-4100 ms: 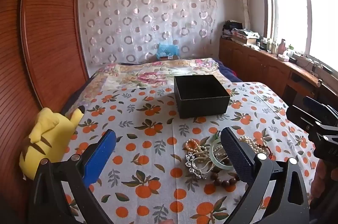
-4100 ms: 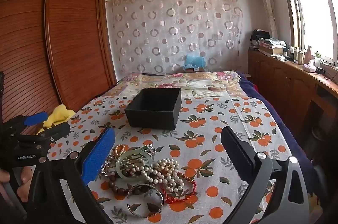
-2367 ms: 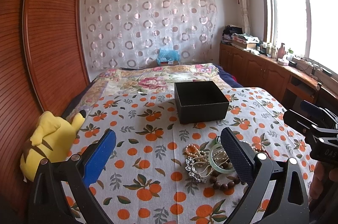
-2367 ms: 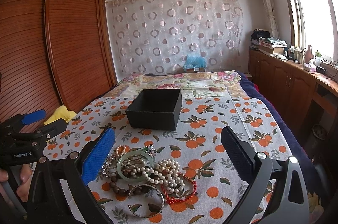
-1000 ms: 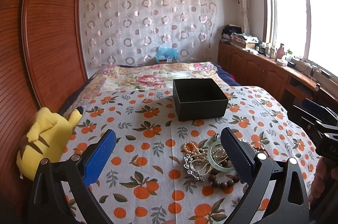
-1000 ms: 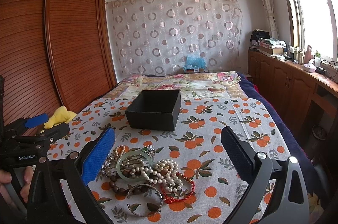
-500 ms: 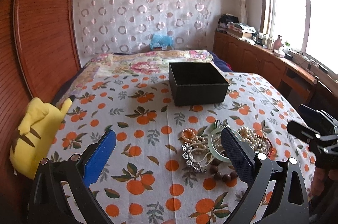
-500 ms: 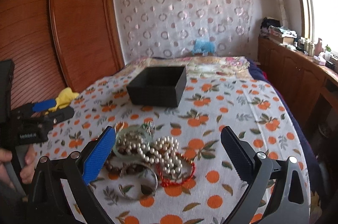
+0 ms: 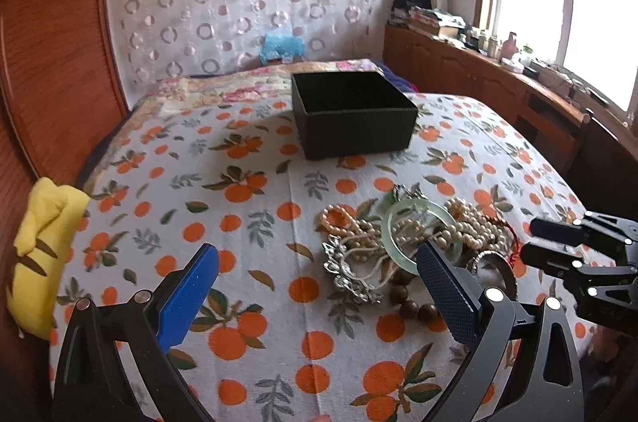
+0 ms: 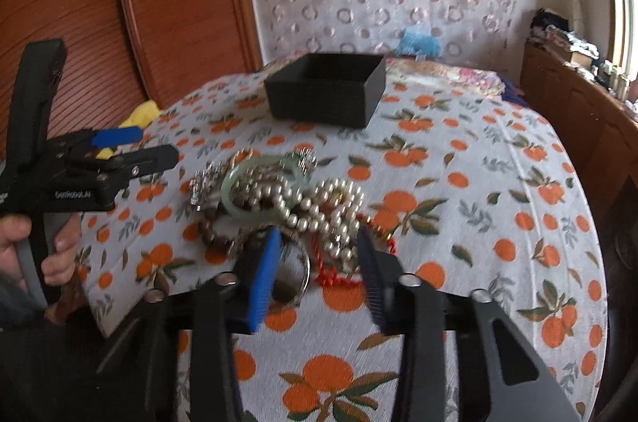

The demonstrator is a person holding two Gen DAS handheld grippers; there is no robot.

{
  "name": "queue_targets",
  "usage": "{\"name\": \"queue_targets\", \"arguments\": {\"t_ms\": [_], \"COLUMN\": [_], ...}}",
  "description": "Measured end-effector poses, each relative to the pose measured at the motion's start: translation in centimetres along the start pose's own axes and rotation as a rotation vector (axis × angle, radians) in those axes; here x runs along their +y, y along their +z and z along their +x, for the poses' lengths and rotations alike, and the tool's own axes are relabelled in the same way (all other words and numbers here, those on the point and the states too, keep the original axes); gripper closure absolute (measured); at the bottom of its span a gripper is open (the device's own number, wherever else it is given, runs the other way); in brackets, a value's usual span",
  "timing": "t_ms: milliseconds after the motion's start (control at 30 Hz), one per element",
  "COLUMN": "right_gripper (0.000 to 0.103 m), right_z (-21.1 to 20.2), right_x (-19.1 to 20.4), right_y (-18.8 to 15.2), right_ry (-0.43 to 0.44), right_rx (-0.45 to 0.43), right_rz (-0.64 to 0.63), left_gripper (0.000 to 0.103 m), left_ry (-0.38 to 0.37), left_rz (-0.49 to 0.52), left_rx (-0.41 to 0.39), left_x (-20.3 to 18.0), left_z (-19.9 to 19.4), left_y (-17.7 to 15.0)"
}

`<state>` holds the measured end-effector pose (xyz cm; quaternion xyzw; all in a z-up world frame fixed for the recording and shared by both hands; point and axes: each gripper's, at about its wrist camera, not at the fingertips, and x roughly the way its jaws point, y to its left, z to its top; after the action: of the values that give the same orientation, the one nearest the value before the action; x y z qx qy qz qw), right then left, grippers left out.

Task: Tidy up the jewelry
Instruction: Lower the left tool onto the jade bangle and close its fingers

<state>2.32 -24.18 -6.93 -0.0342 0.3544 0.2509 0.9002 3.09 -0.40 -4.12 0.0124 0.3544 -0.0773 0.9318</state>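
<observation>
A pile of jewelry (image 9: 414,242) lies on the orange-print bedspread: a pale green bangle (image 9: 418,232), pearl strands (image 10: 319,203), a silver ornament (image 9: 347,270), brown beads, a metal bangle (image 10: 297,278) and a red cord. An open black box (image 9: 353,119) stands behind it, also in the right wrist view (image 10: 325,95). My left gripper (image 9: 317,278) is wide open, hovering left of the pile. My right gripper (image 10: 319,254) is partly closed, jaws low over the near edge of the pile, around the metal bangle and pearls, gripping nothing I can see.
A yellow plush toy (image 9: 40,246) lies at the bed's left edge by the wooden wardrobe (image 9: 52,63). A blue plush (image 9: 281,47) sits at the head of the bed. Wooden cabinets (image 9: 498,87) with clutter run under the window on the right.
Both grippers have moved forward and down toward the pile. My right gripper's jaws have narrowed from wide open to partly closed over the pile's near edge. The left stays wide open.
</observation>
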Motion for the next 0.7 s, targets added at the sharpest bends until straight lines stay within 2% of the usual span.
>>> {"name": "queue_targets", "arguments": {"t_ms": [67, 200, 400, 500, 633, 667, 700], "right_gripper": [0.077, 0.083, 0.085, 0.096, 0.099, 0.099, 0.099], "right_z": [0.4, 1.0, 2.0, 2.4, 2.1, 1.9, 1.8], "right_x": [0.1, 0.2, 0.5, 0.5, 0.5, 0.5, 0.5], "right_y": [-0.3, -0.6, -0.4, -0.5, -0.4, -0.3, -0.1], "right_ry": [0.029, 0.063, 0.070, 0.058, 0.062, 0.062, 0.055], "right_rx": [0.033, 0.075, 0.119, 0.141, 0.121, 0.113, 0.101], "right_rz": [-0.008, -0.016, -0.040, -0.055, -0.066, -0.073, -0.079], "left_gripper": [0.008, 0.008, 0.008, 0.008, 0.008, 0.010, 0.016], "left_ry": [-0.012, -0.040, -0.061, -0.084, -0.125, -0.137, -0.145], "left_rz": [0.001, 0.011, 0.024, 0.022, 0.025, 0.028, 0.030], "left_rx": [0.013, 0.041, 0.085, 0.094, 0.105, 0.105, 0.107], "left_x": [0.0, -0.3, -0.9, -0.9, -1.1, -1.1, -1.3], "left_z": [0.4, 1.2, 2.3, 2.7, 3.3, 3.5, 3.6], "left_y": [-0.1, -0.2, -0.3, -0.3, 0.0, 0.2, 0.3]}}
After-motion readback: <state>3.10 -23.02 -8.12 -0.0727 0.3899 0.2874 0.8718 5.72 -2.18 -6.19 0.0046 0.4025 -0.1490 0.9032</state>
